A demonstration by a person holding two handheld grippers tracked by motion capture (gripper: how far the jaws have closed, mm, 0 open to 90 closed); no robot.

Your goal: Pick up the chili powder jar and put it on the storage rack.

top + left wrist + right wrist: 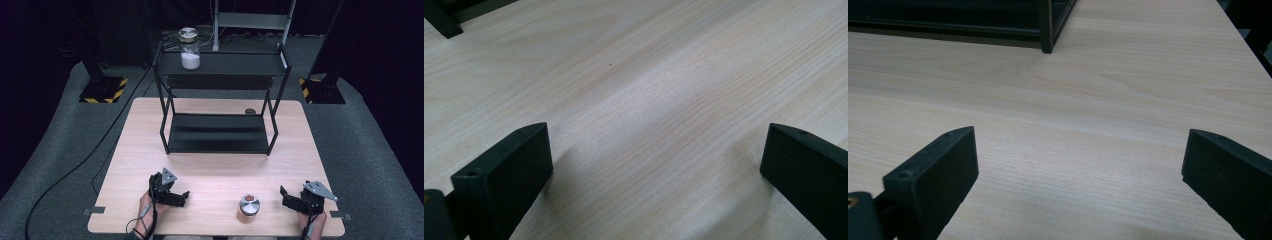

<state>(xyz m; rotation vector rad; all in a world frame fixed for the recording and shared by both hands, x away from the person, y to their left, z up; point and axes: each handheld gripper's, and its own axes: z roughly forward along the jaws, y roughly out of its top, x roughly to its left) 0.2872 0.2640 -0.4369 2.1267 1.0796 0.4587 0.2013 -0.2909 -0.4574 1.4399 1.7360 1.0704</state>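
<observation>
On the front of the wooden table (215, 165) stands a small round jar (248, 205) with a shiny metal lid, between the two grippers and apart from both. My left gripper (183, 197) rests low at the front left, open, with bare wood between its jaws (656, 165). To the right of the small jar my right gripper (284, 196) is also open over bare wood (1080, 165). A taller glass jar (190, 48) holding white powder stands on the left end of the top shelf of a black rack (220, 65).
The two-tier black rack takes up the middle and back of the table; its lower shelf (217, 132) carries nothing. One rack leg (1045, 30) shows ahead of the right gripper. A small dark round object (250, 111) lies behind the rack. Cables run across the floor at left.
</observation>
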